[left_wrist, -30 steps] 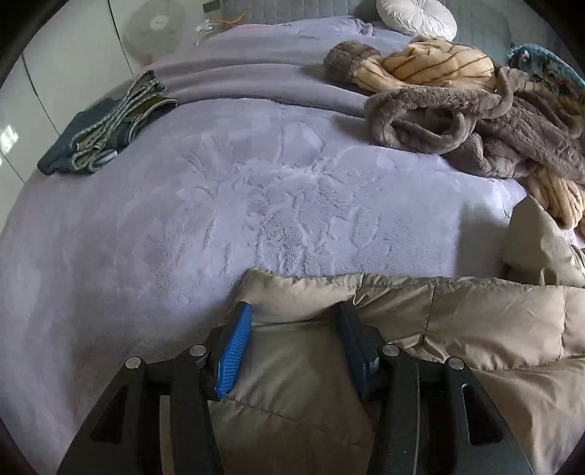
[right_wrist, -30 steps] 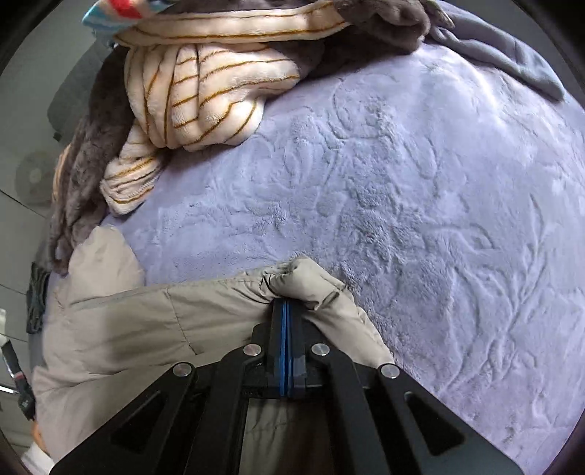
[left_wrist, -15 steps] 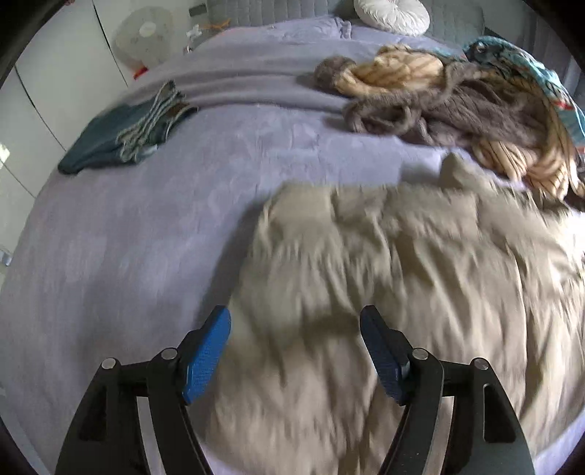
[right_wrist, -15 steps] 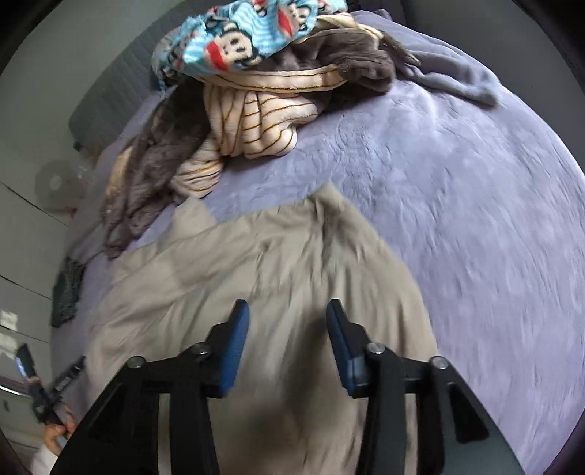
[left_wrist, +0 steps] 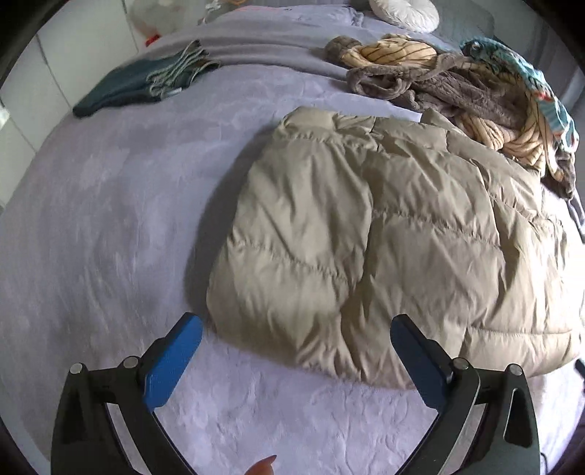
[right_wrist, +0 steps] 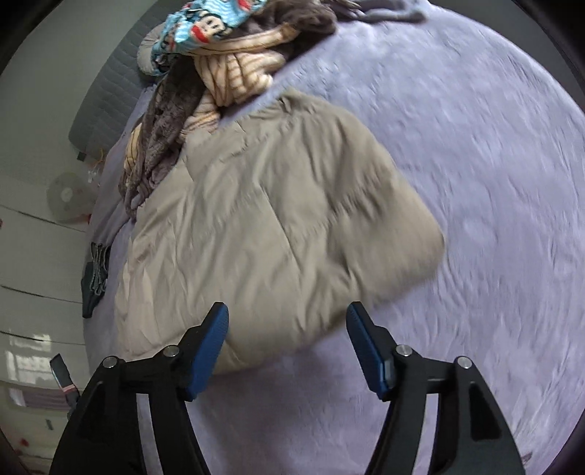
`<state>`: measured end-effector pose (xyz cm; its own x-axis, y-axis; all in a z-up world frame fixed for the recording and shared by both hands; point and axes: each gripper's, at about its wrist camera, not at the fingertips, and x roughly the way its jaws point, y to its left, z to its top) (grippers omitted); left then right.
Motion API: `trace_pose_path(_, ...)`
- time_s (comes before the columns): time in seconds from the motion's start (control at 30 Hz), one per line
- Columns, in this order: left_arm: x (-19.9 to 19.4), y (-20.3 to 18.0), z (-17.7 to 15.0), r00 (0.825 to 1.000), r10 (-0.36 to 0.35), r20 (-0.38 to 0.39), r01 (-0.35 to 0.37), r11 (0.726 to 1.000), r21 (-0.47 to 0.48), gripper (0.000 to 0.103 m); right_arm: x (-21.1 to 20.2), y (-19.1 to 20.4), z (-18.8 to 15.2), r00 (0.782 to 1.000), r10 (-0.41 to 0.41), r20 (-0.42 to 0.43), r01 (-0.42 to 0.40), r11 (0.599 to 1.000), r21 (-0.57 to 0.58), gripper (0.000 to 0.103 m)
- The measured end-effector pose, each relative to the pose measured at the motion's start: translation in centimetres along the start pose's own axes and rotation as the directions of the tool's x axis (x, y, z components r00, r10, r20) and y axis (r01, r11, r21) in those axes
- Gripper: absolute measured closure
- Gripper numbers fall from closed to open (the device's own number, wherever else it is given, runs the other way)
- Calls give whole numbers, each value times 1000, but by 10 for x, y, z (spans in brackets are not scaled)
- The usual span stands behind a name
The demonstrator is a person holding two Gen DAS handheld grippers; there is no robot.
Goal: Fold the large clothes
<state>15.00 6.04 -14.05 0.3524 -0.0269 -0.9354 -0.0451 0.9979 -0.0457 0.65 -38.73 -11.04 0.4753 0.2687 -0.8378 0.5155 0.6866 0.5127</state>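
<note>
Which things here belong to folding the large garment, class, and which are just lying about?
Belonging to the job:
beige padded jacket
left gripper, jaws opening, nothing between them
right gripper, jaws opening, nothing between them

Lying about:
heap of clothes
folded dark clothes
white cushion
fan

Bed, lilac plush cover. On it: beige puffer jacket flat at centre; heap of mixed clothes touching jacket's far edge; folded dark garment well apart; white cushion.

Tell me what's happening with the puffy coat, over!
Left gripper and right gripper both opening, nothing between the jaws. Beige puffy coat lies folded on the purple blanket. Heap of unfolded clothes touches its far edge.
</note>
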Motion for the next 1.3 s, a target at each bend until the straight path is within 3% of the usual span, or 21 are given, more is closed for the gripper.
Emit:
trace_pose_path(0.17,13,15,-8,997,-71,-40,67,994,-87,0,15,-18,-6,997,74,-15,-72,993,92,17)
trace_pose_path(0.27,27,29,-12,987,-147,-67,134,977,-164,0,27,-29,-7,991,134,-16,-129,978,164,15)
trace_pose_path(0.33,38,38,-17,964,-253,-82,228,945,-234,0,35,-35,-7,984,175,-16,-168,965,203,15)
trace_pose_path(0.4,49,48,-21,931,-358,-77,317,893,-318,0,43,-41,-8,974,227,-8,-218,943,252,14)
trace_pose_path(0.5,62,56,-24,891,-451,-57,394,829,-395,0,53,-47,-8,958,286,12,-276,910,309,14)
trace_pose_path(0.57,67,56,-22,880,-472,-45,414,811,-413,0,60,-49,-6,951,310,21,-299,894,333,13)
trace_pose_path(0.67,75,55,-15,878,-478,-43,420,808,-412,0,67,-46,-2,943,331,40,-325,885,333,13)
trace_pose_path(0.77,79,54,-10,876,-481,-34,426,805,-414,0,74,-41,4,924,377,59,-374,865,335,0)
trace_pose_path(0.9,85,53,2,873,-487,-10,437,792,-427,0,88,-33,9,901,431,56,-422,836,351,0)
trace_pose_path(1.0,93,52,13,874,-485,4,436,781,-448,0,95,-30,13,898,438,35,-421,834,358,0)
trace_pose_path(1.07,96,51,16,884,-467,17,421,781,-460,1,99,-30,16,901,433,25,-412,838,358,0)
trace_pose_path(1.1,97,50,18,893,-450,24,409,786,-463,5,102,-31,14,900,435,22,-412,835,364,0)
trace_pose_path(1.13,97,49,21,901,-434,27,396,795,-459,21,104,-31,15,899,437,19,-413,833,367,0)
trace_pose_path(1.17,96,49,23,902,-431,35,399,798,-452,45,106,-31,17,898,439,18,-414,831,372,0)
trace_pose_path(1.2,95,49,25,894,-444,50,418,791,-448,60,106,-32,17,897,441,19,-416,828,376,0)
trace_pose_path(1.23,91,48,27,888,-455,60,433,786,-442,70,107,-33,17,896,443,18,-416,826,381,0)
trace_pose_path(1.27,84,45,29,896,-440,67,426,805,-413,77,107,-33,18,897,441,18,-413,824,388,1)
trace_pose_path(1.3,76,41,30,904,-421,72,416,831,-369,78,106,-35,17,901,434,18,-405,823,398,9)
